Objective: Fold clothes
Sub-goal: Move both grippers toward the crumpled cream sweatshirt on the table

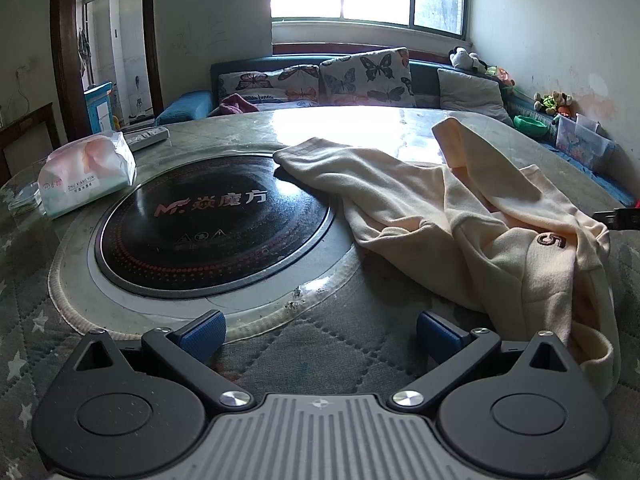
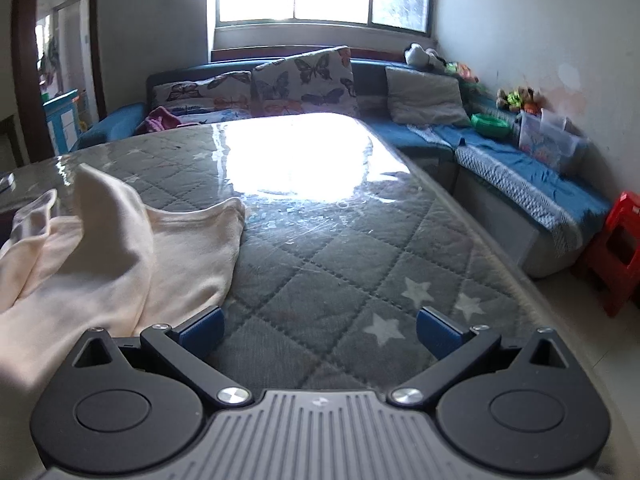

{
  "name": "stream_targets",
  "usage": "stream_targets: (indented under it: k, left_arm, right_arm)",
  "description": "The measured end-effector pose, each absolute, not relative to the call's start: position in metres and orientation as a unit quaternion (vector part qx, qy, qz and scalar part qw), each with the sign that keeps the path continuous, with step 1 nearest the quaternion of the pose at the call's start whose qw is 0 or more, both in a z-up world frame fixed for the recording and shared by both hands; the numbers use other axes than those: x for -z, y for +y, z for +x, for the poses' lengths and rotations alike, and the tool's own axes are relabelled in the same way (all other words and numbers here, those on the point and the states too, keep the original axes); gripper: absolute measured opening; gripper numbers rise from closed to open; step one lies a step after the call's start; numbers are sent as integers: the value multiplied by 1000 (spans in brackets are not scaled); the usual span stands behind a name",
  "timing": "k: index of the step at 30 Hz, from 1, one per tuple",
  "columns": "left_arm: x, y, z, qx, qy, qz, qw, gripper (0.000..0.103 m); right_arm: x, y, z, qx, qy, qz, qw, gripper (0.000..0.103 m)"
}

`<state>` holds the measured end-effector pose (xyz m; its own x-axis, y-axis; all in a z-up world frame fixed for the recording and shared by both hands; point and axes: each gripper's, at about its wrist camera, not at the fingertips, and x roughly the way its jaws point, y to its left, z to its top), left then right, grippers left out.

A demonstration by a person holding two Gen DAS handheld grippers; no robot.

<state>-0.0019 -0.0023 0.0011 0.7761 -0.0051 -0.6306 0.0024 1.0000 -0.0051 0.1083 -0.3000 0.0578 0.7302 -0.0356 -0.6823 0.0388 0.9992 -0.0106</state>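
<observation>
One cream garment (image 1: 472,216) lies crumpled on the counter (image 1: 360,344), partly over the round black glass plate (image 1: 208,220). No neat fold shows; sleeves and body are bunched, so in my judgement the folding is left to do. The left claw (image 1: 318,334) and the right claw (image 2: 318,330) are both wide and hold nothing. The cloth looks soft and fleecy, with a stitched number. The counter cover is quilted with stars under shiny plastic.

Readable marks from my left wrist

The cooktop (image 1: 212,220) before me reads "MF" plus Chinese characters; tissue pack (image 1: 90,172) says "ZHU XIANG YIN"; cream garment (image 1: 460,216) bears "5".
</observation>
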Motion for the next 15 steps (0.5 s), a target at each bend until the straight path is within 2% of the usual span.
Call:
stream_targets:
  k: [8, 15]
  left_arm:
    - [-11, -22, -19, 4, 342, 2, 940, 103]
    - [-19, -36, -34, 5, 346, 3, 938, 103]
  right_arm:
    - [-70, -311, 79, -15, 325, 7, 946, 103]
    - [-81, -283, 5, -51, 320, -5, 946, 103]
